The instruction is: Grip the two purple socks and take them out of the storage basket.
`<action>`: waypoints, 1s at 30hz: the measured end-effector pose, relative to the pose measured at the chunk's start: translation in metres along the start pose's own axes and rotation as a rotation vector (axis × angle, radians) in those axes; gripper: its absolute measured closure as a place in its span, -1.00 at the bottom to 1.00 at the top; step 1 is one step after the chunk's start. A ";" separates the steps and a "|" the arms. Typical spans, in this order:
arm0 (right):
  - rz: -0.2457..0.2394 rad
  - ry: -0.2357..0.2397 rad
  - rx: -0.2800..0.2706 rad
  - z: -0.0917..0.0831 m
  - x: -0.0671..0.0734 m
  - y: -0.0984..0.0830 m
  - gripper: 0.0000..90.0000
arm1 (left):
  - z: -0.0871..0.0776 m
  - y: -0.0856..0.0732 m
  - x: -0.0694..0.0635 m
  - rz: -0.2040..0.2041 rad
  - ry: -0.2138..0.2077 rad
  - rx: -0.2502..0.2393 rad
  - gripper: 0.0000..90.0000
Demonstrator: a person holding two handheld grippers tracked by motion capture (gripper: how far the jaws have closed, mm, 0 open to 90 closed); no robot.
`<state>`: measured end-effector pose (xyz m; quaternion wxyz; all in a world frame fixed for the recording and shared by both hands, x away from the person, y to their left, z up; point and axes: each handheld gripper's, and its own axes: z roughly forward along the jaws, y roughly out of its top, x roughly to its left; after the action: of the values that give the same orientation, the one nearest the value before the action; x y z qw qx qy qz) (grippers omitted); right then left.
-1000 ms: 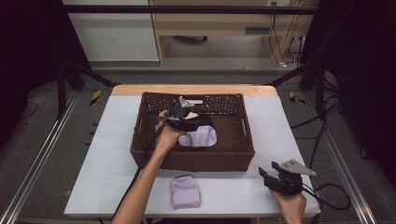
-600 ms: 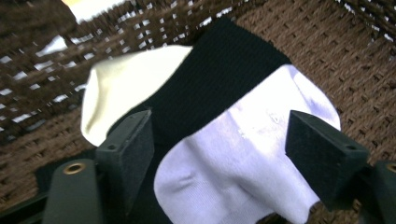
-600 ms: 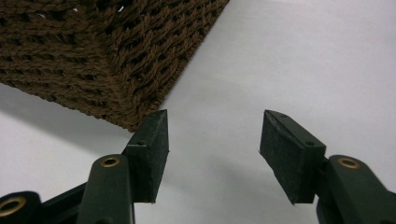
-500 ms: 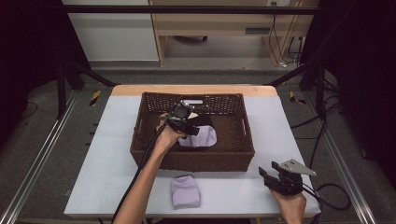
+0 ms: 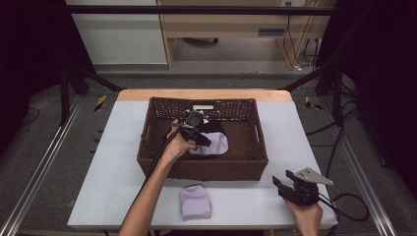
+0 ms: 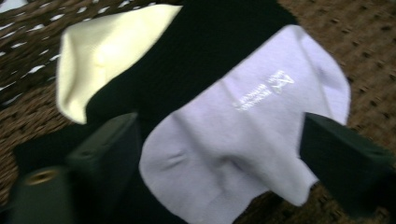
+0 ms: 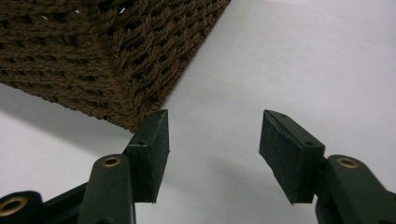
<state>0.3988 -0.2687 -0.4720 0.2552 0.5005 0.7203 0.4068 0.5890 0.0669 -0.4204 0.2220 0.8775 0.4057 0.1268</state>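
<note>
A brown wicker basket stands in the middle of the table. Inside it lie a lavender cloth with small white print, a black cloth and a pale yellow cloth. My left gripper hangs low inside the basket, open, its jaws to either side of the lavender cloth. A second lavender cloth, folded, lies on the table in front of the basket. My right gripper is open and holds nothing, low over the table near the basket's front right corner.
The light grey table top has bare room to the left and right of the basket. Cables trail off the table's right side. Metal frame rails run along both sides.
My left gripper has moved from the basket's back wall toward the near side and down over the lavender cloth. My right gripper has stayed put.
</note>
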 end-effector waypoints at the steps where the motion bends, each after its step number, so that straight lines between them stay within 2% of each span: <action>1: 0.000 0.000 0.000 0.000 0.000 0.000 -0.05 | 0.002 0.000 -0.002 0.024 0.026 0.024 -0.46; 2: 0.005 0.004 0.002 0.000 0.000 0.000 -0.05 | 0.003 0.001 -0.004 0.041 0.042 0.038 -0.36; 5: 0.002 0.003 0.000 0.000 0.000 0.000 -0.05 | 0.006 0.001 -0.006 0.078 0.059 0.069 -0.32; 8: 0.003 0.003 -0.001 0.000 0.000 0.000 -0.05 | 0.008 0.001 -0.007 0.078 0.076 0.092 -0.25; 9: 0.006 0.006 0.000 0.000 0.000 0.000 -0.05 | 0.009 0.001 -0.007 0.079 0.072 0.098 -0.12; 10: 0.006 0.006 0.000 0.000 0.000 0.000 -0.05 | 0.008 0.000 -0.007 0.080 0.061 0.104 -0.12; 12: 0.007 0.007 -0.001 -0.001 0.000 0.000 -0.04 | 0.009 0.000 -0.008 0.078 0.043 0.116 0.04; 16: 0.009 0.006 -0.002 -0.001 0.000 0.000 -0.04 | 0.009 -0.001 -0.007 0.064 0.011 0.145 0.45; 21: 0.009 0.006 -0.001 -0.002 0.000 0.000 -0.02 | 0.006 -0.003 -0.003 0.017 -0.023 0.140 0.80; 23: 0.012 0.006 -0.001 -0.002 0.000 0.000 -0.01 | 0.003 -0.004 -0.001 -0.004 -0.037 0.117 0.83; 25: 0.017 0.010 0.003 -0.002 0.000 0.001 0.01 | 0.002 -0.005 -0.001 -0.017 -0.032 0.096 0.84; 26: 0.019 0.010 0.003 -0.002 0.000 0.001 0.01 | -0.002 -0.005 -0.001 -0.014 -0.035 0.075 0.84; 27: 0.019 0.010 0.003 -0.002 0.000 0.001 0.01 | -0.002 -0.005 -0.001 -0.014 -0.035 0.075 0.85; 30: 0.019 0.008 0.003 -0.002 -0.001 0.001 0.01 | -0.006 -0.005 -0.001 -0.021 -0.018 0.035 0.85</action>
<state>0.3976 -0.2700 -0.4702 0.2477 0.5063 0.7171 0.4099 0.5826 0.0704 -0.4181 0.2117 0.8780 0.4152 0.1094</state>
